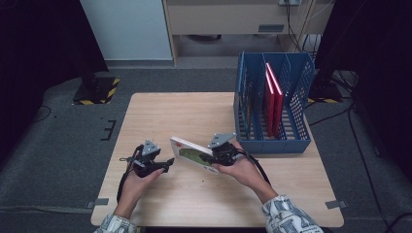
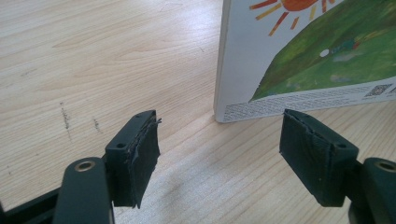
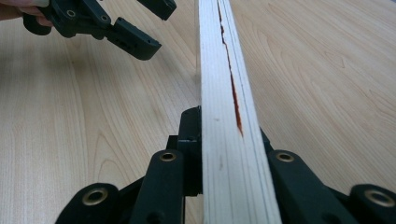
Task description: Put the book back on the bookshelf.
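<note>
My right gripper point(image 1: 214, 158) pinched a picture book point(image 1: 193, 154) by one end, jaws pressed on both covers, its page edge facing my camera. The book stood tilted on the wooden table point(image 1: 160, 116). My left gripper point(image 1: 167, 164) waited just beside the book's other end, jaws spread, touching nothing. A blue file rack point(image 1: 296, 141) stood beyond.

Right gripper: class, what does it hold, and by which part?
The right gripper clamps the white picture board book by its page edge; the left gripper holds nothing.
</note>
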